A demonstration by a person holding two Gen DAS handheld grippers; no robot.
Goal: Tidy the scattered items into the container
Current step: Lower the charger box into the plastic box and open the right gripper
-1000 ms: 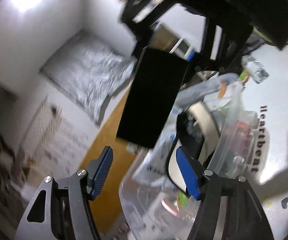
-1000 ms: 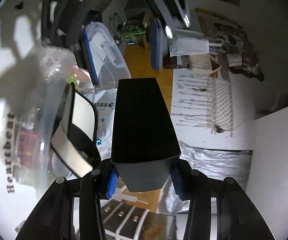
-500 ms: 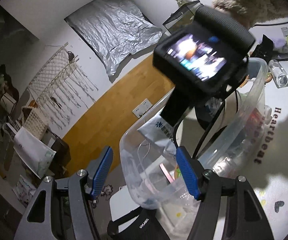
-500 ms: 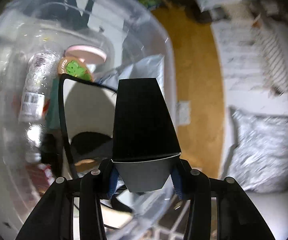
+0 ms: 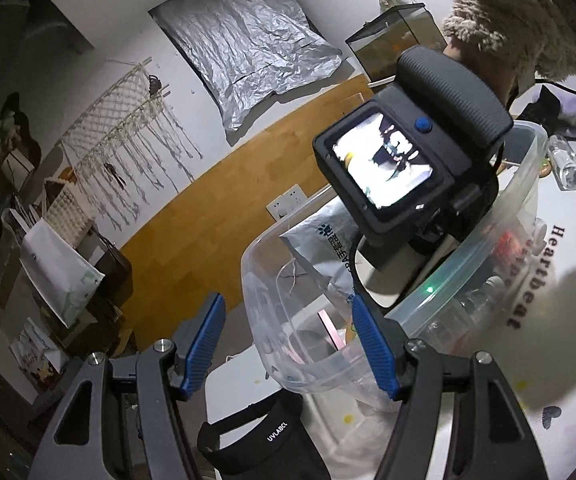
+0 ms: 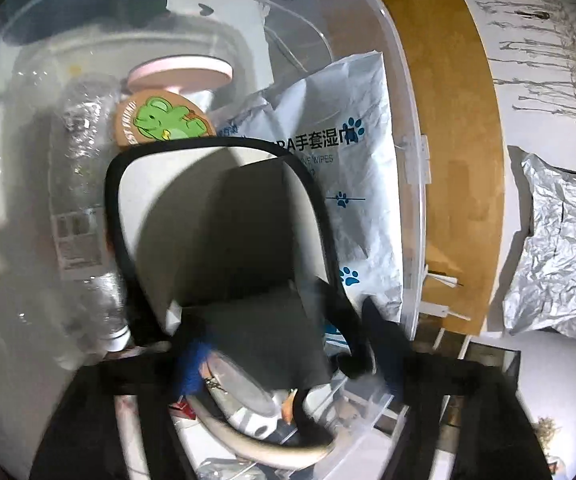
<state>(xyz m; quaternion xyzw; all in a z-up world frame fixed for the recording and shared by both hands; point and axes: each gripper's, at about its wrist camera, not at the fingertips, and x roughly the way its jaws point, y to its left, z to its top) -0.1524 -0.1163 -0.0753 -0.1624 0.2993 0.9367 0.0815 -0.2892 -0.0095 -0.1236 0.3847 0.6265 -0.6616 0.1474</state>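
Nearest first: leave the left gripper [image 5: 288, 344] with its blue pads spread, straddling the near corner of the clear plastic storage container [image 5: 528, 184] without pinching the wall, ready to steady that corner against sliding on the white tabletop [image 5: 568, 280].

Inside the container, treat the right gripper [image 6: 288, 356] as mid-release: jaws just now opening and standing wide, with the tall black rectangular box [image 6: 256, 312] seemingly between them yet free of the pads; too blurred to say for sure. Let the box settle onto the black-rimmed white panel [image 6: 160, 200] before moving. Then lift straight up and back, clearing the rim rather than dragging across it.

Avoid sweeping sideways into the white wipes pouch with blue paw prints [image 6: 364, 152] on one side or the crumpled clear bottle [image 6: 76, 152] on the other. Further in, mind the round tin with a green cartoon animal [image 6: 164, 124] and the pink disc [image 6: 180, 68] behind it.

Past the container's far rim, note a small clear bottle [image 5: 566, 160] lying on the tabletop, probably the next pick.
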